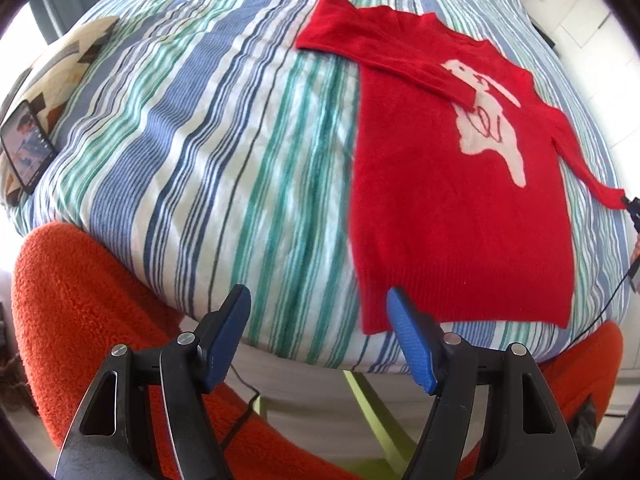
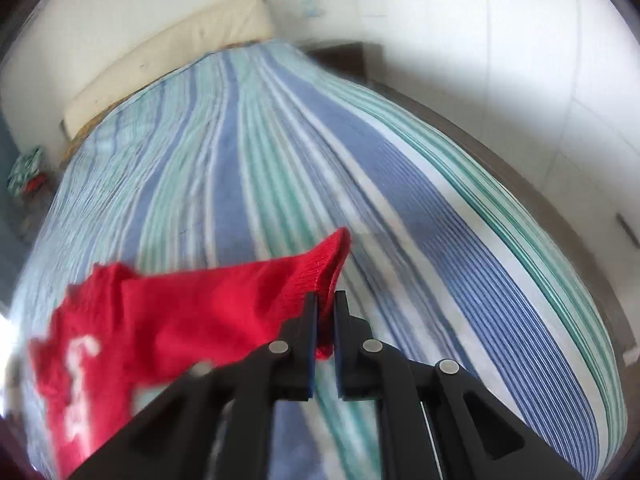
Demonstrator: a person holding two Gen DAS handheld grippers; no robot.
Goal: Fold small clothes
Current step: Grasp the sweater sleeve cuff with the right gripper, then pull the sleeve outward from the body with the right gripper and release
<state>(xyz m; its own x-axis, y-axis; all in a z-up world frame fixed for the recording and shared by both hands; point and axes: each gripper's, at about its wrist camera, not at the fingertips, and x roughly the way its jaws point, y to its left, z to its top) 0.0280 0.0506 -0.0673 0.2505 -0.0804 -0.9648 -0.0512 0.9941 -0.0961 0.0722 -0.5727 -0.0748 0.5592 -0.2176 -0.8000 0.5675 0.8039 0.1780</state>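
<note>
Left gripper [image 1: 318, 312]: jaws released, wide apart, nothing between them, hanging over the near edge of the bed [image 1: 200, 160]. Orange fleece-clad legs [image 1: 80, 300] of the person sit below that edge.

Red sweater [image 1: 460, 200] lies flat on the striped bedspread, hem at the near edge, just past the left gripper's right-hand finger. It carries a white animal figure [image 1: 488, 128] on the chest. One sleeve is folded across the chest; its cuff lies on the figure. The other sleeve is stretched out toward the bed's right edge.

Right gripper [image 2: 326, 300]: jaws clenched on that sleeve's ribbed cuff [image 2: 328, 264], cuff sticking up past the tips. The view is motion-blurred. From the left wrist, the gripper shows only as a dark tip at the sleeve end on the far right.

Phone [image 1: 26, 148] leans against a patterned pillow [image 1: 64, 60] at the bed's left edge, well apart from the sweater. Cream headboard [image 2: 168, 52] sits at the far end.
</note>
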